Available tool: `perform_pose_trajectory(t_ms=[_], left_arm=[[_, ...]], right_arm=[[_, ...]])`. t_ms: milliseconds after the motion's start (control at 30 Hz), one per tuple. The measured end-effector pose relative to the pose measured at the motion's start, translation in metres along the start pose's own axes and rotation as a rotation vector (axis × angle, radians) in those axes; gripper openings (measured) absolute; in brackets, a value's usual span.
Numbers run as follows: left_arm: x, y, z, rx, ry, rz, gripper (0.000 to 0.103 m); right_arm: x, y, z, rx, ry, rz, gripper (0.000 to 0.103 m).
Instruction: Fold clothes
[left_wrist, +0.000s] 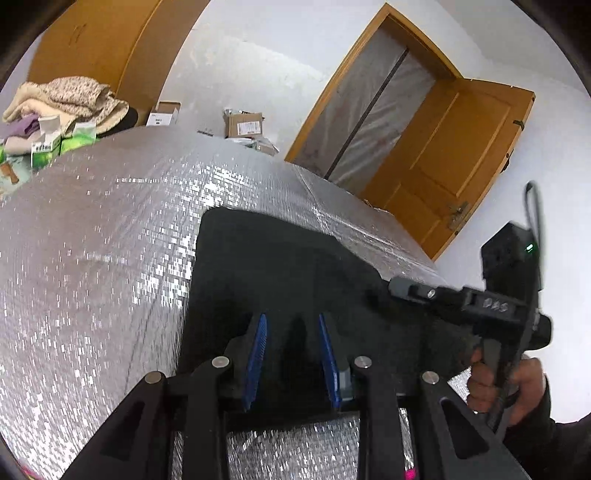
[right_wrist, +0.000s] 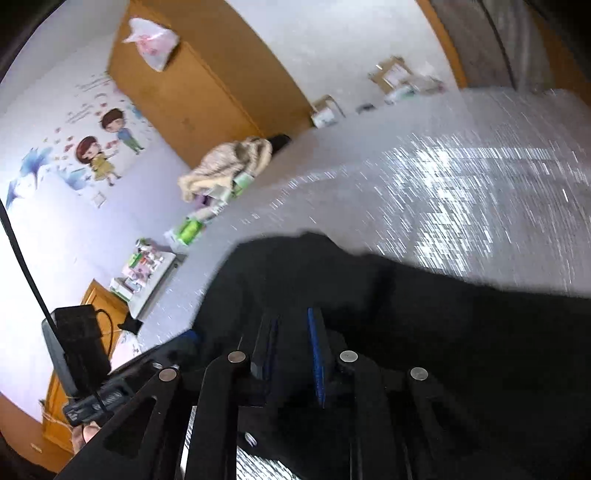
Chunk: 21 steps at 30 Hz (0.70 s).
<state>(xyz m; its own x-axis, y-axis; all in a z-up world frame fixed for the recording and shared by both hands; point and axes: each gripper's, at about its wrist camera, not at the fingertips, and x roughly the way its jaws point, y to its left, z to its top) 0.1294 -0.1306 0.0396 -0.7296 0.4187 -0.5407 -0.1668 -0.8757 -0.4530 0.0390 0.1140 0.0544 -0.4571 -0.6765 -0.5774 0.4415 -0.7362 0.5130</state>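
A dark garment (left_wrist: 266, 266) lies flat as a rough rectangle on the silver foil sheet (left_wrist: 103, 240). My left gripper (left_wrist: 293, 325) is open over the garment's near edge, its blue pads (left_wrist: 258, 350) set apart with dark cloth below and between them. My right gripper (left_wrist: 399, 287), held by a hand (left_wrist: 495, 384), reaches in from the right to the garment's right edge. In the blurred right wrist view its fingers (right_wrist: 316, 350) stand close together around the dark garment (right_wrist: 424, 314), with my right gripper (right_wrist: 291, 325) shut on it.
Beige blankets and small boxes (left_wrist: 55, 110) are piled at the far left. Cardboard boxes (left_wrist: 243, 123) sit by the white wall, and an orange door (left_wrist: 454, 158) stands open on the right. A wooden wardrobe (right_wrist: 192, 85) is behind, and a low shelf of packets (right_wrist: 147, 266) lies left of the foil.
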Motion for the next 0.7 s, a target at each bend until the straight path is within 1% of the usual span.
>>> perform_pose_trajectory(t_ms=[100, 133, 167, 200, 233, 267, 300, 367, 400, 500, 633, 700], left_arm=[[0.008, 0.003, 0.018, -0.007, -0.007, 0.032, 0.029], [0.010, 0.004, 0.024, -0.009, -0.010, 0.043, 0.029], [0.016, 0.006, 0.029, -0.008, 0.002, 0.059, 0.029], [0.023, 0.008, 0.033, -0.007, 0.016, 0.076, 0.029], [0.033, 0.011, 0.037, -0.014, 0.049, 0.100, 0.029], [0.042, 0.013, 0.038, -0.021, 0.074, 0.103, 0.029], [0.044, 0.013, 0.036, -0.020, 0.078, 0.096, 0.029], [0.046, 0.011, 0.032, -0.017, 0.078, 0.079, 0.029], [0.043, 0.010, 0.029, -0.015, 0.071, 0.062, 0.029], [0.029, 0.005, 0.015, -0.006, 0.047, 0.012, 0.029], [0.010, 0.000, -0.011, -0.002, 0.037, -0.027, 0.029], [0.013, 0.001, -0.027, 0.002, 0.069, -0.018, 0.029]], right_arm=[[0.024, 0.000, 0.021, 0.009, 0.029, -0.007, 0.019], [0.034, -0.006, 0.027, 0.028, 0.049, -0.020, 0.019], [0.046, -0.017, 0.030, 0.063, 0.078, -0.044, 0.018], [0.055, -0.028, 0.032, 0.101, 0.099, -0.053, 0.016], [0.061, -0.039, 0.031, 0.144, 0.110, -0.041, 0.010], [0.061, -0.045, 0.030, 0.169, 0.109, -0.030, 0.010], [0.056, -0.044, 0.029, 0.166, 0.094, -0.021, 0.011], [0.044, -0.037, 0.023, 0.132, 0.068, -0.011, 0.017], [0.041, -0.035, 0.019, 0.121, 0.067, -0.007, 0.018], [0.031, -0.030, 0.005, 0.089, 0.063, 0.006, 0.020], [0.017, -0.022, -0.014, 0.045, 0.058, 0.022, 0.022], [0.010, -0.019, -0.023, 0.024, 0.055, 0.030, 0.020]])
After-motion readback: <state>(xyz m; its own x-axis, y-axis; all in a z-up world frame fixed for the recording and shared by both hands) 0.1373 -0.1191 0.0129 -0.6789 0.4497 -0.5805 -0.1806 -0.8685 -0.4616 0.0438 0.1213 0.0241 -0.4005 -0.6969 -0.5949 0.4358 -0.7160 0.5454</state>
